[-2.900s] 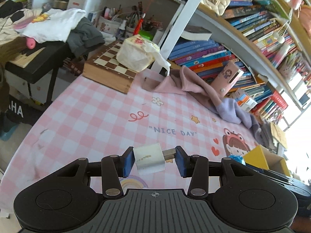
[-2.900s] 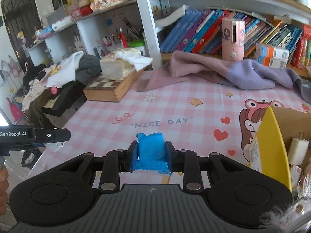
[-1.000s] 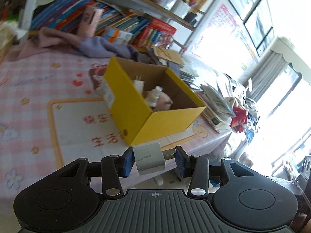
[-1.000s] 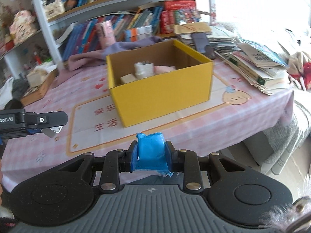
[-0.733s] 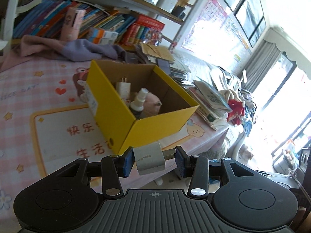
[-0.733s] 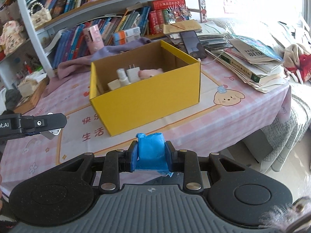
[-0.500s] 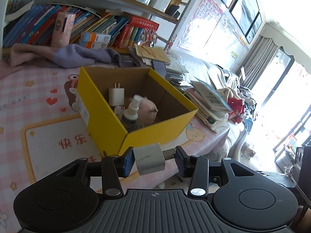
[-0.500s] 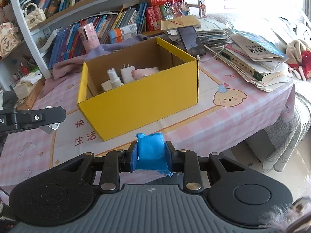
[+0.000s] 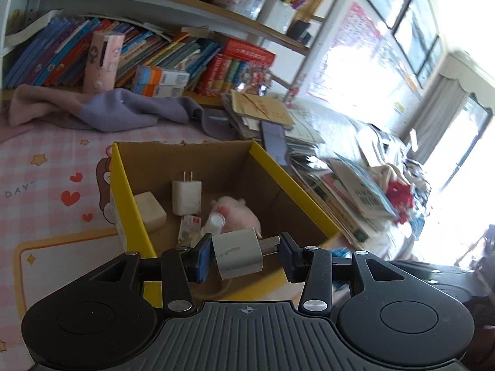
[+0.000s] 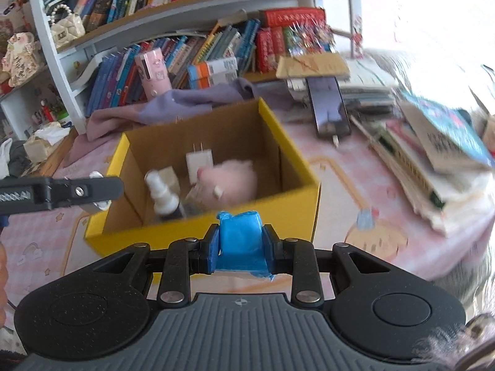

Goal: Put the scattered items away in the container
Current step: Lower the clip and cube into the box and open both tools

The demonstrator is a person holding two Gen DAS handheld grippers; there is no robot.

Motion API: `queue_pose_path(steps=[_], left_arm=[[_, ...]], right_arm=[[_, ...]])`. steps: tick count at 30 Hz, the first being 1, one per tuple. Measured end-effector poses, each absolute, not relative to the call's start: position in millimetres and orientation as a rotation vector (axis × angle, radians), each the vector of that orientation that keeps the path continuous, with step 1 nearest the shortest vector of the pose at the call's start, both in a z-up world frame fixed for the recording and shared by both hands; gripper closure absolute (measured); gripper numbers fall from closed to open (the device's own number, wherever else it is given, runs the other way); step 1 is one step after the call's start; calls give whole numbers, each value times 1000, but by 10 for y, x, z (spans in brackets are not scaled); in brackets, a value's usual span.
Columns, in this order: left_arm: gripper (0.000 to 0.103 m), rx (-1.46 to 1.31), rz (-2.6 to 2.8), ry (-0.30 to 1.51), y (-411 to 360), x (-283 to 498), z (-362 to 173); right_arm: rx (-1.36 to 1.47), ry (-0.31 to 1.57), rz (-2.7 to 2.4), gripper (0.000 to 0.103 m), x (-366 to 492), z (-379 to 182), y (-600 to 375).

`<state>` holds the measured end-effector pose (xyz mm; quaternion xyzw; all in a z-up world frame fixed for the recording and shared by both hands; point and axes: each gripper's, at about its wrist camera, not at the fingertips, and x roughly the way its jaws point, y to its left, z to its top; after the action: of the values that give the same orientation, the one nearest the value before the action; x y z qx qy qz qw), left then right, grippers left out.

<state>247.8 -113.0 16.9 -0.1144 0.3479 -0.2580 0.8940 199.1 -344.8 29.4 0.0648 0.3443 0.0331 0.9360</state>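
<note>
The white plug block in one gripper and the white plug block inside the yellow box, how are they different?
The white plug block in the left gripper lies sideways, its metal end pointing at one pad; the white plug block in the yellow cardboard box stands with its two prongs up. The held one is clamped in the air above the box's near edge; the other rests on the box floor beside a pink fluffy toy. Both are white and blocky.

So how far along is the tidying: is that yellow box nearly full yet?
Partly done. The box already holds a charger, a pale block, a spray bottle and a pink plush. In hand: the left gripper holds a white adapter, the right gripper a blue packet. Both hang at the near rim, not yet dropped in.
</note>
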Motion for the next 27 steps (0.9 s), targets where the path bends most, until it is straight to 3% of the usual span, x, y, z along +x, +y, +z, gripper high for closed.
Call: queue_pose_path(steps=[7, 27], left_arm=[[60, -217, -409, 701, -1367, 2677, 137], [60, -50, -202, 744, -1726, 3026, -23]], right_arm=[[81, 634, 158, 76, 2405, 426, -3724], [-6, 780, 518, 76, 3916, 19, -3344]])
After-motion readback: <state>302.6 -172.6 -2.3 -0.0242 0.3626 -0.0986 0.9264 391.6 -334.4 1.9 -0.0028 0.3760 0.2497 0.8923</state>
